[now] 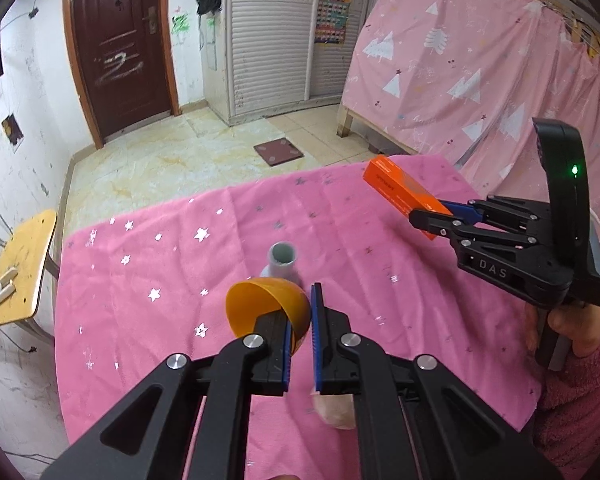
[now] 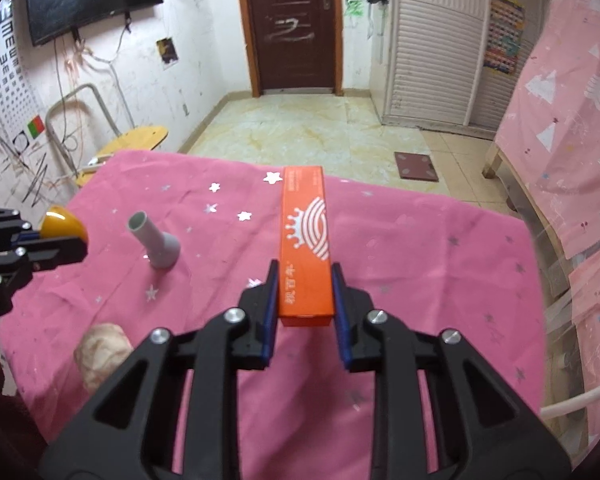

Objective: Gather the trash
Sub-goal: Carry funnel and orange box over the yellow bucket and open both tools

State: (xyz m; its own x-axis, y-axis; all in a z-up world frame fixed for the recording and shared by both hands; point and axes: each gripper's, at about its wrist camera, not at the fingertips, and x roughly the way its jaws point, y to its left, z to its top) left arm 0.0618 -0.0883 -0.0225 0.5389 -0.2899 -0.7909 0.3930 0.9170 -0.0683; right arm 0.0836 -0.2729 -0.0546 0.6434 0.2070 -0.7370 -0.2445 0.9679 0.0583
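Your right tool (image 2: 304,280) is pinching the orange box (image 2: 306,240) at its near end, the two blue pads against its long sides, and the box is lifted clear of the pink counter (image 2: 420,240), sticking straight out ahead of the fingers; from the left wrist view the same orange box (image 1: 400,188) hangs above the far right part of the cloth. It looks like thin card, light and probably hollow; it will crush if you squeeze harder, and held by one end it may droop or swing, so a hold nearer its middle would be steadier.

Your left tool (image 1: 300,320) is pinching the orange half-shell (image 1: 268,308) by its rim, one finger inside the cup and one outside; the gap between the pads is narrow. The shell looks like smooth, stiff plastic; expect it to be light but slippery, apt to pivot on a rim grip, so keep it level.

Still on the counter: the grey tube (image 2: 154,242) with a flared base, standing tilted between the two tools; hard and round, it may roll if knocked over, and the narrow neck seems the place to take it. A pale crumpled lump (image 2: 102,352) lies near your edge; it looks soft and should compress easily. No bin shows in either view.
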